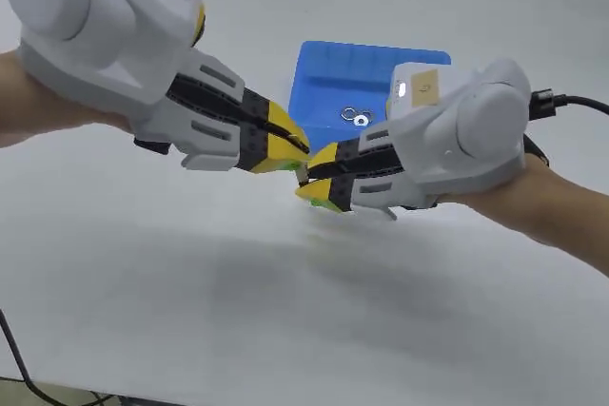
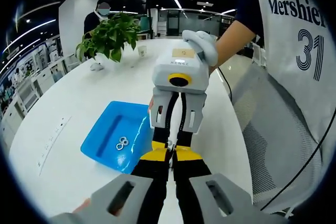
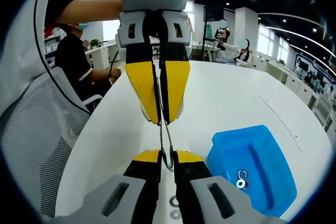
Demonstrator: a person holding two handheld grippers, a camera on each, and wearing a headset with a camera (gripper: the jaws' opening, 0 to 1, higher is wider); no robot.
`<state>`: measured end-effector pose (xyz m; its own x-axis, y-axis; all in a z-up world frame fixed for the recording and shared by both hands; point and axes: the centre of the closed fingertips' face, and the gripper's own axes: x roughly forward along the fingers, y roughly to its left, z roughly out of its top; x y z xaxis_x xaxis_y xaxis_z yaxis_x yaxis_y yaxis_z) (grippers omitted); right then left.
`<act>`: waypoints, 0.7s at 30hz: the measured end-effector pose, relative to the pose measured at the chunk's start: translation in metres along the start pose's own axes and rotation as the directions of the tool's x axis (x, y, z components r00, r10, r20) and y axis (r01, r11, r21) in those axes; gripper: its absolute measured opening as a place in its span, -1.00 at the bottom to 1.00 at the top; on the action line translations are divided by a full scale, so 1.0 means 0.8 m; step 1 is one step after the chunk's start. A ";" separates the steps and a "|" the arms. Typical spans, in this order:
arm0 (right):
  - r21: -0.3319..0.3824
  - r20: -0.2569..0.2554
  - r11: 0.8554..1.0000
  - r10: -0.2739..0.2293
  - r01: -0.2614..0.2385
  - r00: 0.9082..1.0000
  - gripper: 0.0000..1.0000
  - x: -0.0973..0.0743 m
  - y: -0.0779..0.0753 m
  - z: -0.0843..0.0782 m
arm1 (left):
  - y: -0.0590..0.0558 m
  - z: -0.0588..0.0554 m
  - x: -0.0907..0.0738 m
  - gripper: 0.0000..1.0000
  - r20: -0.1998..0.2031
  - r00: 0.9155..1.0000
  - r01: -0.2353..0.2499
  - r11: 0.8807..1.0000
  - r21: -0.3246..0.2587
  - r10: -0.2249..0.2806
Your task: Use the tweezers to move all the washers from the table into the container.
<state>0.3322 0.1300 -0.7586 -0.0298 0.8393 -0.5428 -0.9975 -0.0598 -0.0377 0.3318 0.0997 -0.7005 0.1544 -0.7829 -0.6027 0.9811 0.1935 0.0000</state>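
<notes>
Steel tweezers [image 3: 164,136] — clamped by left hand-held gripper [image 3: 160,120] and right hand-held gripper [image 3: 168,156] | washers [image 3: 174,201] under right's jaws

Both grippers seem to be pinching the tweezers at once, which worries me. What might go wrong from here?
1. The thin tweezers run tip to tip between the left gripper and the right gripper. If one releases before the other grips firmly, they may twist or drop.
2. Two washers lie on the table just under the right gripper. A low move may knock them away.
</notes>
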 end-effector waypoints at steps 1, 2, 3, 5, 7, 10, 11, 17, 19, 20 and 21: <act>-0.002 -0.001 1.000 -0.002 0.002 1.000 -0.80 -0.001 0.000 0.001 | 0.002 -0.002 0.000 -0.88 -0.002 1.000 0.001 1.000 0.010 -0.001; -0.008 -0.001 1.000 -0.006 0.006 1.000 -0.80 -0.004 -0.001 0.004 | 0.003 0.001 -0.001 -0.88 -0.003 1.000 0.002 1.000 0.016 -0.002; -0.013 0.002 1.000 -0.010 0.010 1.000 -0.80 -0.007 -0.002 0.007 | 0.004 0.007 -0.004 -0.88 -0.003 1.000 0.005 1.000 0.025 -0.004; -0.018 0.013 1.000 -0.022 0.022 1.000 -0.80 -0.015 -0.007 0.013 | 0.007 0.019 -0.010 -0.88 -0.005 1.000 0.006 0.999 0.041 -0.005; -0.020 0.024 0.999 -0.040 0.040 0.999 -0.80 -0.024 -0.013 0.019 | 0.012 0.021 -0.009 -0.88 -0.005 1.000 0.005 0.999 0.054 -0.005; -0.026 0.031 0.998 -0.063 0.064 0.998 -0.80 -0.035 -0.020 0.026 | 0.017 0.033 -0.010 -0.88 -0.002 1.000 0.001 0.997 0.082 -0.001; -0.032 0.038 0.996 -0.077 0.078 0.996 -0.80 -0.042 -0.025 0.029 | 0.020 0.041 -0.011 -0.88 0.004 1.000 -0.002 0.996 0.095 0.002; -0.039 0.059 0.991 -0.127 0.129 0.990 -0.80 -0.061 -0.044 0.038 | 0.034 0.063 -0.010 -0.88 0.006 1.000 -0.007 0.990 0.142 0.006; -0.051 0.061 0.987 -0.150 0.153 0.987 -0.80 -0.067 -0.053 0.040 | 0.042 0.070 -0.009 -0.88 0.006 1.000 -0.007 0.987 0.160 0.006; -0.051 0.063 0.986 -0.155 0.158 0.986 -0.80 -0.069 -0.056 0.040 | 0.047 0.074 -0.009 -0.88 0.006 1.000 -0.005 0.986 0.167 0.004; -0.055 0.065 0.984 -0.165 0.169 0.984 -0.80 -0.073 -0.062 0.041 | 0.050 0.076 -0.008 -0.88 0.006 1.000 -0.006 0.985 0.174 0.005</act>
<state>0.3815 0.1017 -0.6977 0.1312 0.8711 -0.4733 -0.9832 0.0531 -0.1747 0.3775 0.0764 -0.6478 0.1597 -0.7857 -0.5977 0.9856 0.0923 0.1420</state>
